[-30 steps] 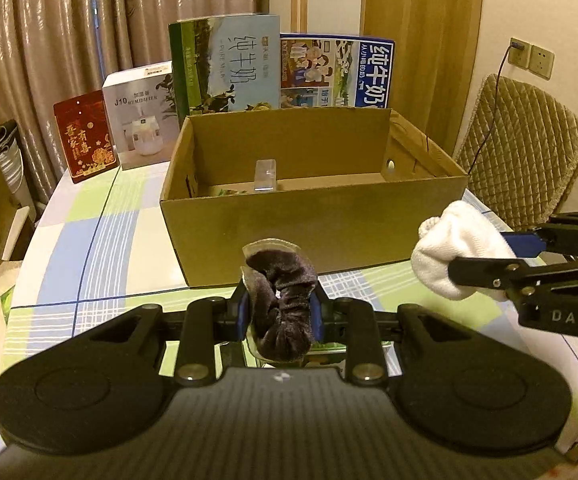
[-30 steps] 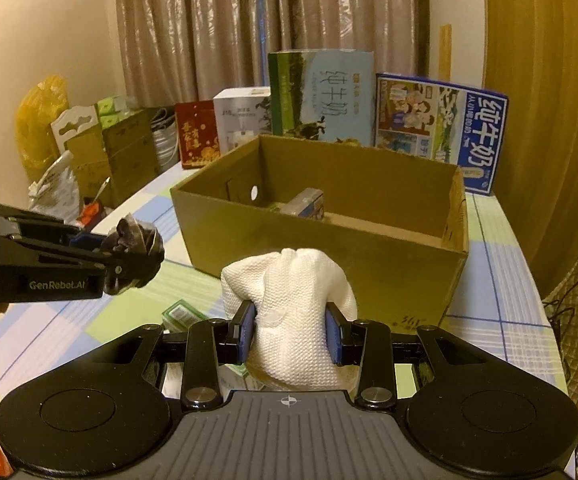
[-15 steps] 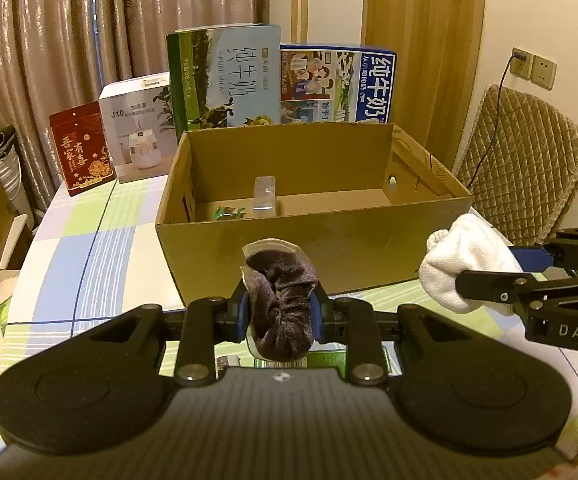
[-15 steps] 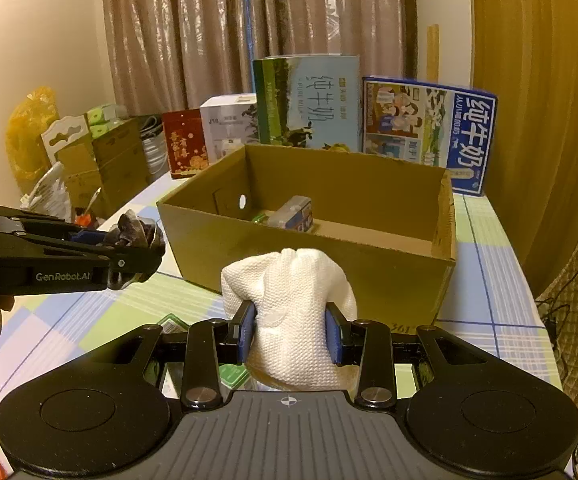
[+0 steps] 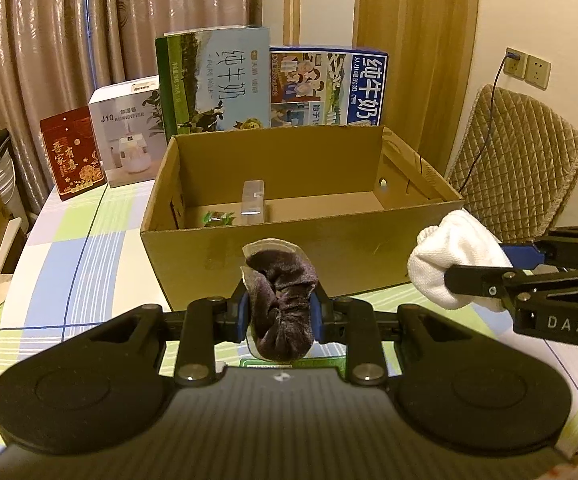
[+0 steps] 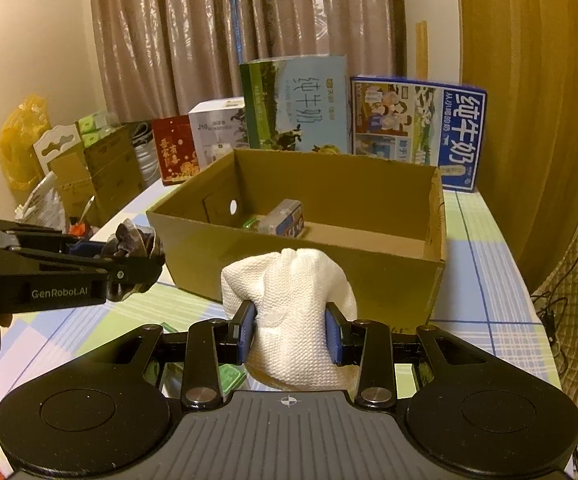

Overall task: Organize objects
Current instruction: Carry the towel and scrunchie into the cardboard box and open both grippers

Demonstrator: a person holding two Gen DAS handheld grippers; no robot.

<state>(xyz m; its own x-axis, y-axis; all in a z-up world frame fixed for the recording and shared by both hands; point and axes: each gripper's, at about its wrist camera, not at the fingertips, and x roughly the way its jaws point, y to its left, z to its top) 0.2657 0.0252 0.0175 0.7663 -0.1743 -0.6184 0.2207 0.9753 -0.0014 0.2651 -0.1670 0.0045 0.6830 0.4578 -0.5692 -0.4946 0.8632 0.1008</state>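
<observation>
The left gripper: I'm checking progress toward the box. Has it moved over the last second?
Yes. The left gripper, shut on the dark cloth, has risen: the cardboard box floor now shows more.

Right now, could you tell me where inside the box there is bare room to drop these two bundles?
The box floor is bare from the clear case to the right wall with the round hole. The left end is crowded: a green packet lies beside the case. Left gripper holds the dark bundle, right gripper the white bundle.
</observation>
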